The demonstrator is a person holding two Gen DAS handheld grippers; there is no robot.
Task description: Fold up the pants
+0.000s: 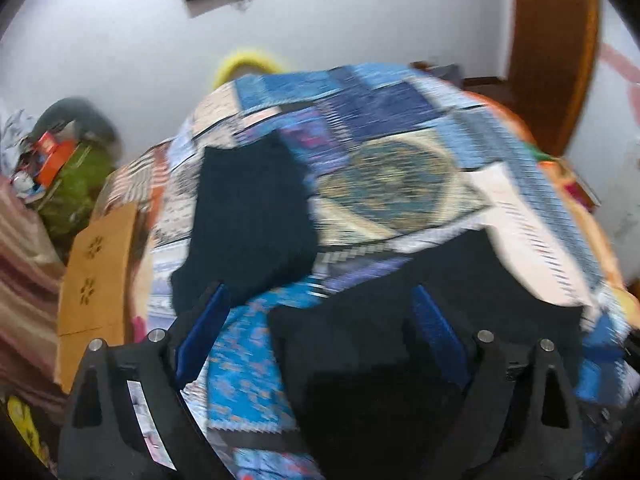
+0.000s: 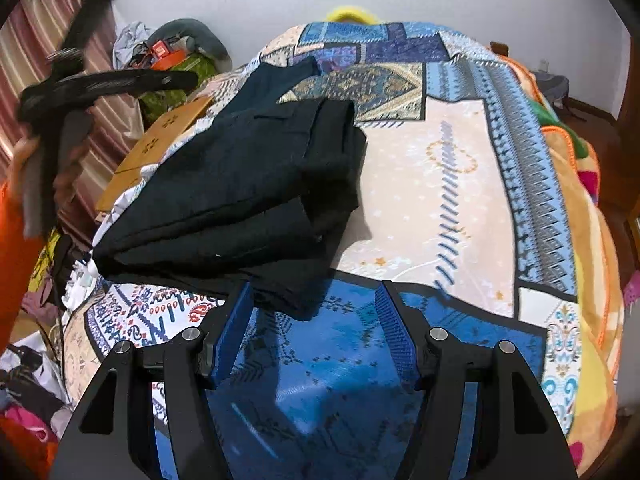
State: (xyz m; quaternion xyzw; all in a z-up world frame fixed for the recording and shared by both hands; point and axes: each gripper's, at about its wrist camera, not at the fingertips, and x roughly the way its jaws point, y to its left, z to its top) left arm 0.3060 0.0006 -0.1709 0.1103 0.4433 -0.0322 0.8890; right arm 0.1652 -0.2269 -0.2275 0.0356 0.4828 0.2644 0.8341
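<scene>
Dark pants (image 2: pixel 240 184) lie folded in a thick stack on the patterned blue and cream bedspread (image 2: pixel 440 184), toward its left side. My right gripper (image 2: pixel 316 312) is open just in front of the stack. The stack's near corner lies low between its blue pads (image 2: pixel 394 320), which do not press on it. The left wrist view is blurred. There my left gripper (image 1: pixel 320 308) stands wide open above the bed, with dark pants cloth (image 1: pixel 400 340) under it and another dark part (image 1: pixel 248 216) farther off. One blurred black finger (image 2: pixel 132 78) of it shows at the upper left.
A wooden board (image 2: pixel 160 136) lies at the bed's left edge, beyond it a heap with a green bag (image 2: pixel 180 68). An orange blanket (image 2: pixel 580 200) is bunched on the right. Loose clothes (image 2: pixel 32 400) lie on the floor at lower left. An orange sleeve (image 2: pixel 16 240) is at the left.
</scene>
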